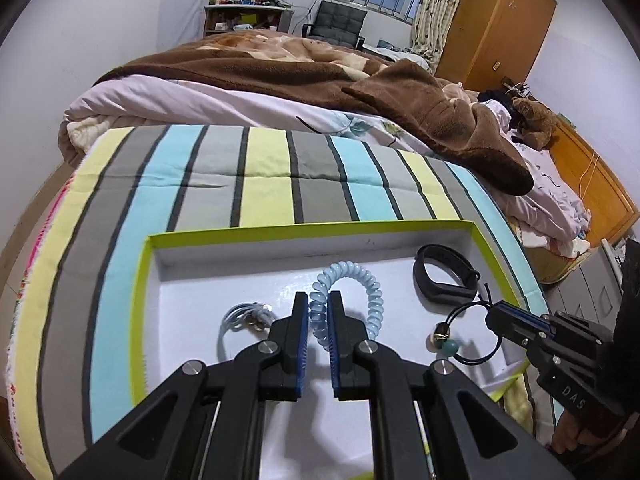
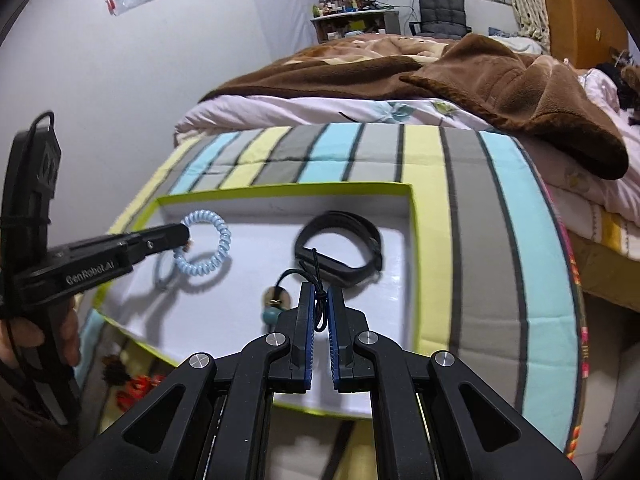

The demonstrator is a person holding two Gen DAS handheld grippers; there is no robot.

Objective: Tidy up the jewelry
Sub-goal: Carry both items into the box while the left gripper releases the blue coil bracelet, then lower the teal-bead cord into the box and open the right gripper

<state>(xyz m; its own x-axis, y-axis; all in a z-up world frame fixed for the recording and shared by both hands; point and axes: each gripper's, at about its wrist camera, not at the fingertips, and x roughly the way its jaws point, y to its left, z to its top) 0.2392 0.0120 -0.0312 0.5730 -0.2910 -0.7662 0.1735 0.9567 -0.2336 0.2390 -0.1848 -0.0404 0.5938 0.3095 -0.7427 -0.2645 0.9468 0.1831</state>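
Note:
A white box lid with a lime rim (image 1: 304, 229) (image 2: 412, 240) lies on a striped cloth. My left gripper (image 1: 318, 300) is shut on a light blue spiral bracelet (image 1: 362, 280) (image 2: 212, 248) and holds it above the tray floor. My right gripper (image 2: 319, 290) (image 1: 494, 312) is shut on a black cord hair tie with a gold and teal bead (image 2: 276, 304) (image 1: 444, 340). A black wristband (image 1: 444, 278) (image 2: 340, 248) lies at the tray's right. A pale blue hair tie with a charm (image 1: 244, 320) lies at the left.
The striped cloth (image 1: 260, 176) covers a table next to a bed with a brown blanket (image 1: 320, 68). A wooden wardrobe (image 1: 496, 20) stands at the back right. A shelf with bottles (image 1: 244, 12) and a dark chair (image 1: 340, 24) stand by the far wall.

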